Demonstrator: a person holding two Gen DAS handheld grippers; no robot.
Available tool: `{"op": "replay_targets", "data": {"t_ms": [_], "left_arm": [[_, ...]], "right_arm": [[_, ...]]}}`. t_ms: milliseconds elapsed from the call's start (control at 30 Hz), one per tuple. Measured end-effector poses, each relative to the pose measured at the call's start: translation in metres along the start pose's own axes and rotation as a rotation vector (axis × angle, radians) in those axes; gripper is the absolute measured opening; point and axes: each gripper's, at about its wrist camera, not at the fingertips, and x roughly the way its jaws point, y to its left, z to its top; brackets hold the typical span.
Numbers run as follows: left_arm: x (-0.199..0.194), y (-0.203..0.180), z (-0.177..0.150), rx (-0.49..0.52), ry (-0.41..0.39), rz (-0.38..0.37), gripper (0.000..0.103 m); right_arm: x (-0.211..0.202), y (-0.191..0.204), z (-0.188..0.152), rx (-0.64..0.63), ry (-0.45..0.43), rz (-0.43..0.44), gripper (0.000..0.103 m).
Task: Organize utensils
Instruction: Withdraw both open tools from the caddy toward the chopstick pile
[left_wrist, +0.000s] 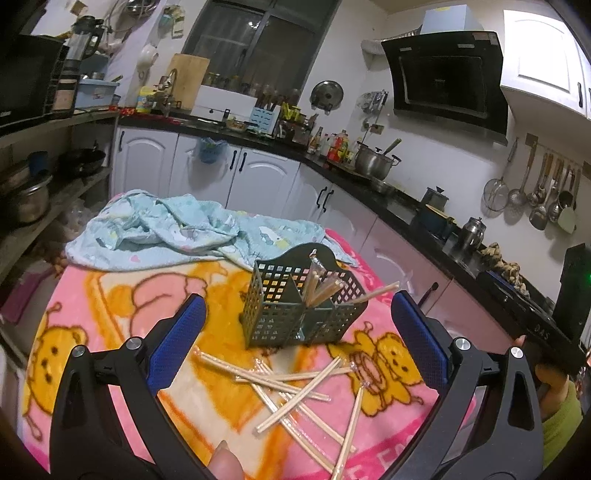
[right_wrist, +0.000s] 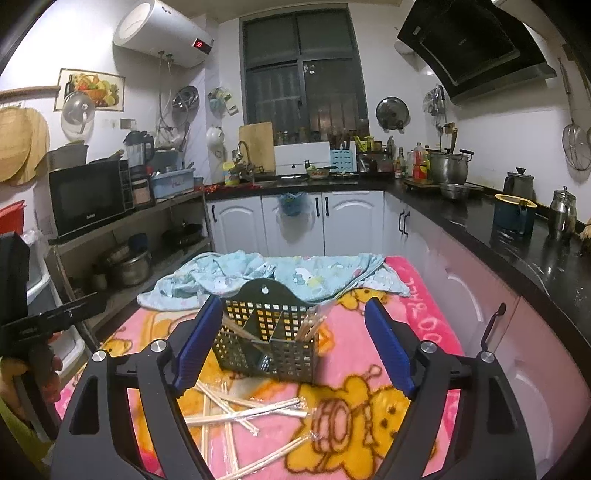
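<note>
A dark green perforated utensil basket (left_wrist: 295, 306) stands on a pink bear-print blanket (left_wrist: 110, 314); it also shows in the right wrist view (right_wrist: 269, 332). Several wrapped wooden chopsticks (left_wrist: 321, 288) stand in its right compartment (right_wrist: 310, 325), and one leans out of the left side (right_wrist: 236, 330). Several loose chopsticks (left_wrist: 291, 391) lie scattered in front of the basket (right_wrist: 240, 410). My left gripper (left_wrist: 299, 314) is open and empty, just short of the basket. My right gripper (right_wrist: 291, 336) is open and empty, its fingers either side of the basket's front.
A crumpled light blue cloth (left_wrist: 177, 229) lies behind the basket (right_wrist: 288, 273). White cabinets and a black counter (right_wrist: 480, 229) with pots run along the back and right. A shelf with a microwave (right_wrist: 88, 195) stands at the left.
</note>
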Motion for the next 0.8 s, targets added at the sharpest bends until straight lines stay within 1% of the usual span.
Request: {"op": "replay_targets", "data": {"t_ms": [333, 800], "left_arm": [[-0.006, 0.004, -0.008, -0.002, 0.011, 0.016, 0.092], [0.009, 0.021, -0.036, -0.04, 0.099, 0.051, 0.092]], "right_arm": [[-0.001, 0.006, -0.017, -0.015, 0.036, 0.009, 0.078], [0.012, 0.007, -0.049, -0.039, 0.13, -0.001, 0.078]]}}
